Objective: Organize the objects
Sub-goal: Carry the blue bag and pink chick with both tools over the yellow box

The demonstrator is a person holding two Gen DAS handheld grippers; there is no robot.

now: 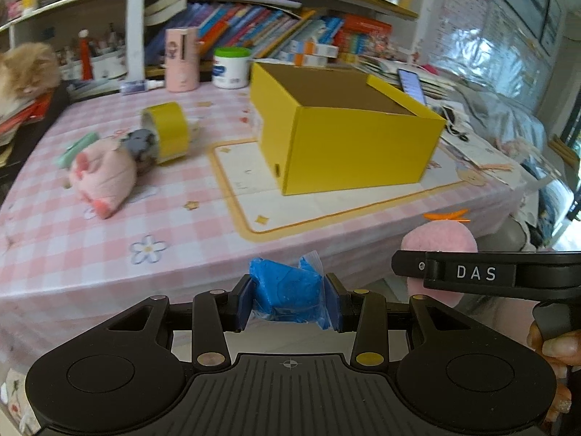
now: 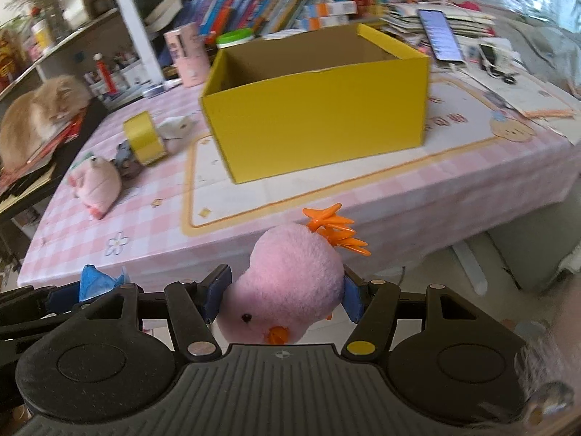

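Observation:
My left gripper (image 1: 290, 299) is shut on a blue bag of clay (image 1: 287, 290), held off the table's front edge. My right gripper (image 2: 283, 296) is shut on a pink plush chick (image 2: 290, 283) with orange feet, also in front of the table; the chick shows in the left wrist view (image 1: 437, 241) too. An open yellow box (image 1: 348, 134) (image 2: 316, 109) stands on a white mat (image 1: 290, 210) on the pink checked table (image 1: 109, 254). A pink plush pig (image 1: 105, 174) (image 2: 98, 185), a yellow tape roll (image 1: 169, 132) (image 2: 143, 138) and a grey toy (image 1: 141, 145) lie at the left.
A pink cup (image 1: 181, 60), a white jar with a green lid (image 1: 230, 67), a phone (image 2: 439, 34) and papers line the back of the table below bookshelves. An orange cat (image 2: 36, 116) lies at the far left. A white plush toy (image 2: 178, 127) lies behind the tape.

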